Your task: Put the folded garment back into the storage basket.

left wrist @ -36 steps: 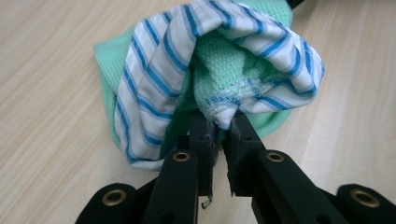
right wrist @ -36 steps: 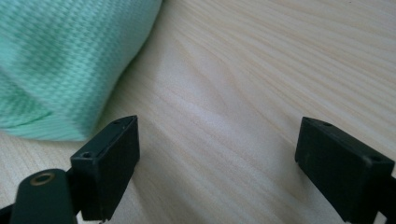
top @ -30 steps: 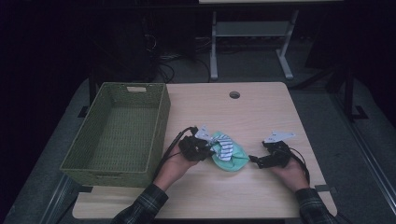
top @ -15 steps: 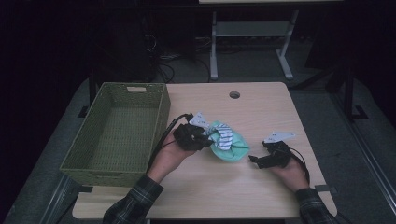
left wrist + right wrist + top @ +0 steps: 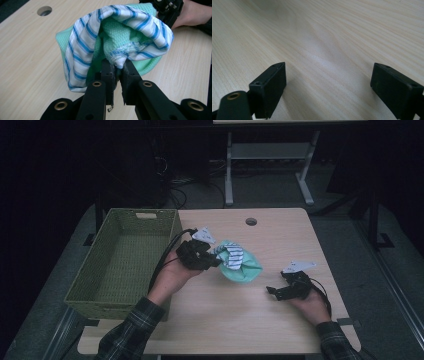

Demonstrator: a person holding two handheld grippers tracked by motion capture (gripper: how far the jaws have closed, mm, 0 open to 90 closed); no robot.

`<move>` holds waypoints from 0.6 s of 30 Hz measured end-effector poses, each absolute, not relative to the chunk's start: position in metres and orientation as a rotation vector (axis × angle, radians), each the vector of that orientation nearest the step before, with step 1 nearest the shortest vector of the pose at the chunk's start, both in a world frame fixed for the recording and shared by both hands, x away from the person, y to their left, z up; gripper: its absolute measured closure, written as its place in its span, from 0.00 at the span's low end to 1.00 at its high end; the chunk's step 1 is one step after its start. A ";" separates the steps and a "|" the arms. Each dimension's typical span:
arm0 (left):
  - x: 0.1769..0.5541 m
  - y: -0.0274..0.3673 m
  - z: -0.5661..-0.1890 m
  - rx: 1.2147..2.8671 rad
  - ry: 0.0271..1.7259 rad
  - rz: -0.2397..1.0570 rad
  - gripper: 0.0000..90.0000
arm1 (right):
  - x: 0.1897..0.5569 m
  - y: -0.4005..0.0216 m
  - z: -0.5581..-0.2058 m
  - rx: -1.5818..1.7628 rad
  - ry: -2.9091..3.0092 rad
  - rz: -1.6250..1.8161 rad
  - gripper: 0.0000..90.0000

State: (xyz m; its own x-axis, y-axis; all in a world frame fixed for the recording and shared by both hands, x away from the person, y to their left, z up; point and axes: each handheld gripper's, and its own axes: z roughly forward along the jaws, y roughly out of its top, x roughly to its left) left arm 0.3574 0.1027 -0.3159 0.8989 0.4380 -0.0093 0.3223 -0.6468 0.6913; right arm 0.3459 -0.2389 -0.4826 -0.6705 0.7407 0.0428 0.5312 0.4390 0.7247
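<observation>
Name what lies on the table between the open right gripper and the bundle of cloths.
Nothing: in the high view, bare table separates the right gripper from the cloths.

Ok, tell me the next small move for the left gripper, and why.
Probably carry the cloth bundle leftward over the green basket. The left gripper is shut on the bundle's edge, the basket sits open and empty right beside it, and the right gripper is open over bare table.
</observation>
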 end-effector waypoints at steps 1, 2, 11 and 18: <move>0.358 0.104 -0.314 2.330 0.544 0.208 0.91 | 0.346 -0.239 -0.483 1.096 2.414 1.064 0.14; 0.359 0.106 -0.311 2.332 0.545 0.214 0.91 | 0.346 -0.239 -0.483 1.096 2.413 1.064 0.14; 0.364 0.124 -0.291 2.313 0.569 0.248 0.91 | 0.346 -0.239 -0.483 1.096 2.412 1.063 0.14; 0.367 0.147 -0.276 2.295 0.614 0.266 0.91 | 0.346 -0.239 -0.483 1.096 2.412 1.063 0.14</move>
